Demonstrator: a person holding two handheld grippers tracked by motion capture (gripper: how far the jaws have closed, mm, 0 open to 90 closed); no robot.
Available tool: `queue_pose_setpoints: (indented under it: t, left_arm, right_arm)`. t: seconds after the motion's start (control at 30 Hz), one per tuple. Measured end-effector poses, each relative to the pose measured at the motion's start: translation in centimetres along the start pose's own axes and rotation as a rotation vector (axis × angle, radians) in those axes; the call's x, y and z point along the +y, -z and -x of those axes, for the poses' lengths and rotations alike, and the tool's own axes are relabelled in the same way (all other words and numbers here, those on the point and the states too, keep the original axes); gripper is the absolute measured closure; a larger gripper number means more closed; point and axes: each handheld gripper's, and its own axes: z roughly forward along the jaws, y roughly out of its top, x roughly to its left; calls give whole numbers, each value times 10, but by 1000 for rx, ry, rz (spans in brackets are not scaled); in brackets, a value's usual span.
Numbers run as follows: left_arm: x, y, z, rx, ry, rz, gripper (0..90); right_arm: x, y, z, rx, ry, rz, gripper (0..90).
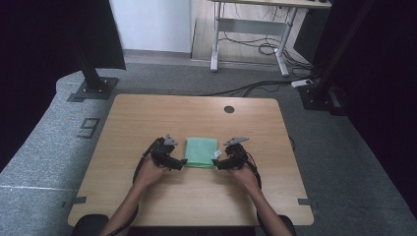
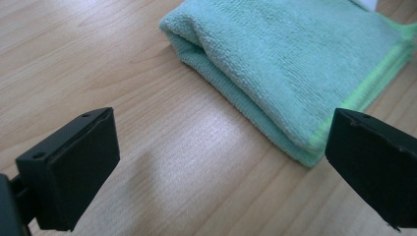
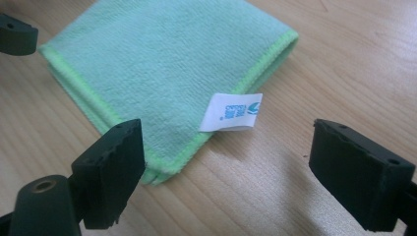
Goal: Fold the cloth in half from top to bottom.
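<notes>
A folded green cloth (image 1: 201, 152) lies flat on the wooden table (image 1: 147, 113), between my two grippers. My left gripper (image 1: 180, 165) rests at the cloth's near left corner, open, with bare wood between its jaws and the folded cloth (image 2: 290, 59) just ahead. My right gripper (image 1: 216, 162) is at the near right corner, open; the near corner of the cloth (image 3: 162, 64) and its white label (image 3: 231, 112) lie between the jaws, untouched by the pads.
A round cable hole (image 1: 229, 109) sits near the table's far edge. Black stand bases (image 1: 93, 88) flank the table's far corners. A desk frame (image 1: 246, 39) with cables stands on the floor beyond. Wood is bare around the cloth.
</notes>
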Motion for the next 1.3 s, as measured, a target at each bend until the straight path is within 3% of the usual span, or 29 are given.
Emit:
queue_pose_setpoints:
  t: [0.27, 0.8, 1.3]
  left_arm:
    - [-4, 17, 1, -12, 1, 32, 0]
    - [-12, 48, 9, 6, -50, 53, 0]
    - [-28, 78, 9, 15, -46, 74, 0]
  right_arm:
    - [0, 11, -5, 10, 24, 3, 112]
    - [-5, 38, -13, 11, 68, 12, 56]
    - [-15, 63, -15, -2, 92, 30, 34]
